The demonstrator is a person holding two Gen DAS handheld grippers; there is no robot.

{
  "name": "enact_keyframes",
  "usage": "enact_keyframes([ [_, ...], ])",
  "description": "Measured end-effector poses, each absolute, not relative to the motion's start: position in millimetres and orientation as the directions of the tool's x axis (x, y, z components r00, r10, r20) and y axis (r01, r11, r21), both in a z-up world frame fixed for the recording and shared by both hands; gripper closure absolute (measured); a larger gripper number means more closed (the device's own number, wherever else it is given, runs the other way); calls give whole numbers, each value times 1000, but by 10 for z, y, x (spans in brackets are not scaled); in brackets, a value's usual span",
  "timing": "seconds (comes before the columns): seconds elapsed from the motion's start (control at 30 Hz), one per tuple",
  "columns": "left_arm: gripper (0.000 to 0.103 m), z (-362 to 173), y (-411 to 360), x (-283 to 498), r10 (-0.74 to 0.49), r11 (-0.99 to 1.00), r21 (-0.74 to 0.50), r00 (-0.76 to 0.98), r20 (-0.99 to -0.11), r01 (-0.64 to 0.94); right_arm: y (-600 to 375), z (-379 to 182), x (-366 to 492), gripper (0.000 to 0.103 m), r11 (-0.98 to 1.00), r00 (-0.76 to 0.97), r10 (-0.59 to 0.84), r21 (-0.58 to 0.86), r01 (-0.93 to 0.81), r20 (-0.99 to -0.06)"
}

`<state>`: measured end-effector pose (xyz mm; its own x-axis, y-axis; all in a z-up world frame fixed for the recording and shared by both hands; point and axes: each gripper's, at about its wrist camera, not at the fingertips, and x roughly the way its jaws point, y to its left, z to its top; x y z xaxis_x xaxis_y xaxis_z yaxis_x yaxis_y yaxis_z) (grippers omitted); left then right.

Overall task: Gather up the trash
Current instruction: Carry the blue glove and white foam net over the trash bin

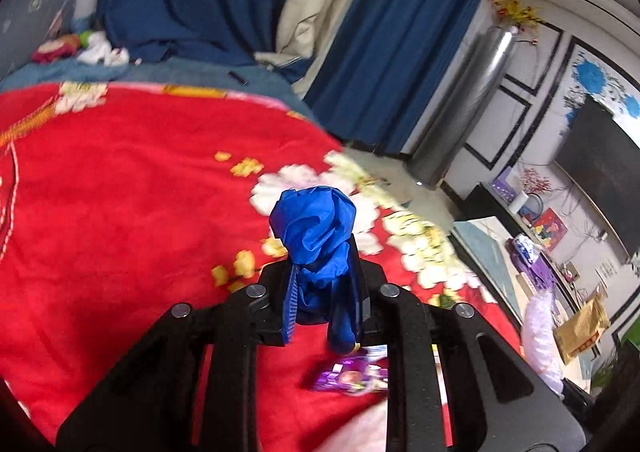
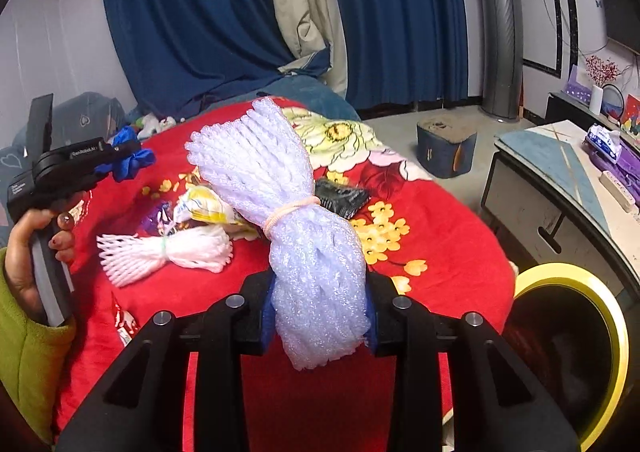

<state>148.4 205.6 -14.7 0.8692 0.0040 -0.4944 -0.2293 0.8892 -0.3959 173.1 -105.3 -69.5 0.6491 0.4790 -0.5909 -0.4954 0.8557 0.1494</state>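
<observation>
Now left gripper (image 1: 324,292) clamping blue glove (image 1: 316,228), right gripper (image 2: 320,312) clamping foam net (image 2: 280,187)

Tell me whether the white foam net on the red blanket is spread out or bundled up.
Bundled. The white foam net lies gathered on the red blanket, cinched at its middle by a green band, both ends flaring out.

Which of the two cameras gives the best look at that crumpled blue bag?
The left wrist view: the blue bag fills its centre, pinched in the left gripper. The right wrist view shows it small, at far left.
</observation>
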Motion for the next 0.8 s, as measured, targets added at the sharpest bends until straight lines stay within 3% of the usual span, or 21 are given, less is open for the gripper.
enact_keyframes([
  [0.33, 89, 242, 1523, 1322, -66, 934, -345, 908, -414, -89, -1274, -471, 1606, 72, 867, 694, 478, 165, -470, -538],
  [0.8, 89, 363, 936, 1208, -173, 952, -300, 908, -381, 56, -1633, -265, 1458, 72, 889, 743, 451, 173, -425, -494],
])
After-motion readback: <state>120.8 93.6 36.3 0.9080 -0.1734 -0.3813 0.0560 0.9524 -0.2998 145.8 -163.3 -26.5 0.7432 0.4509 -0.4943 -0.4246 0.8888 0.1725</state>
